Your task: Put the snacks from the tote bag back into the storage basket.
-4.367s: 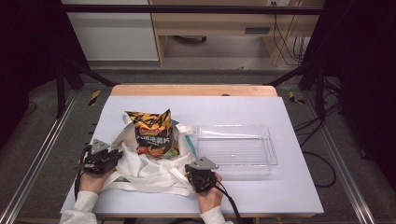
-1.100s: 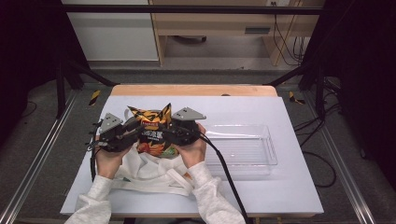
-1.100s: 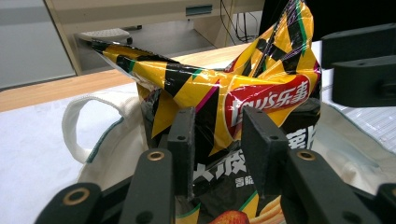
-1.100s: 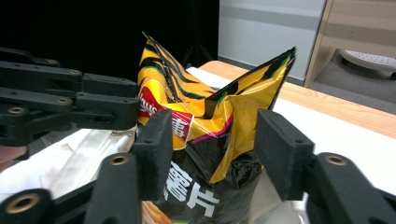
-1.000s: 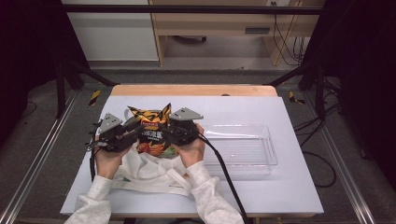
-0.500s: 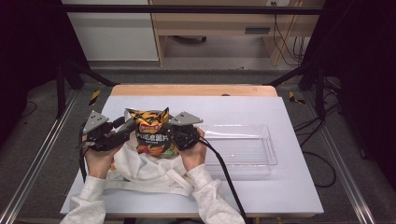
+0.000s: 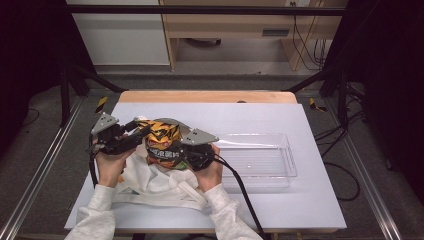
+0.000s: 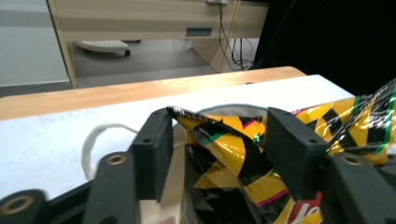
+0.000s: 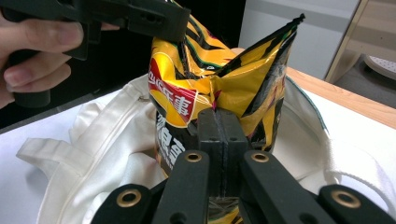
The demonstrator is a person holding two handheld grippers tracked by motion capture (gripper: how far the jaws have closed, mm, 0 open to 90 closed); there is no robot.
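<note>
Two tools work the chip bag: right tool pinches its light, crinkly, slippery foil; left tool gapes beside the top.

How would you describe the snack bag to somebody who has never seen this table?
On the white table, look left of the clear plastic tray, where a cream cloth bag lies. The snack bag stands upright in it. It is the only shiny item, yellow-orange with black stripes.
</note>
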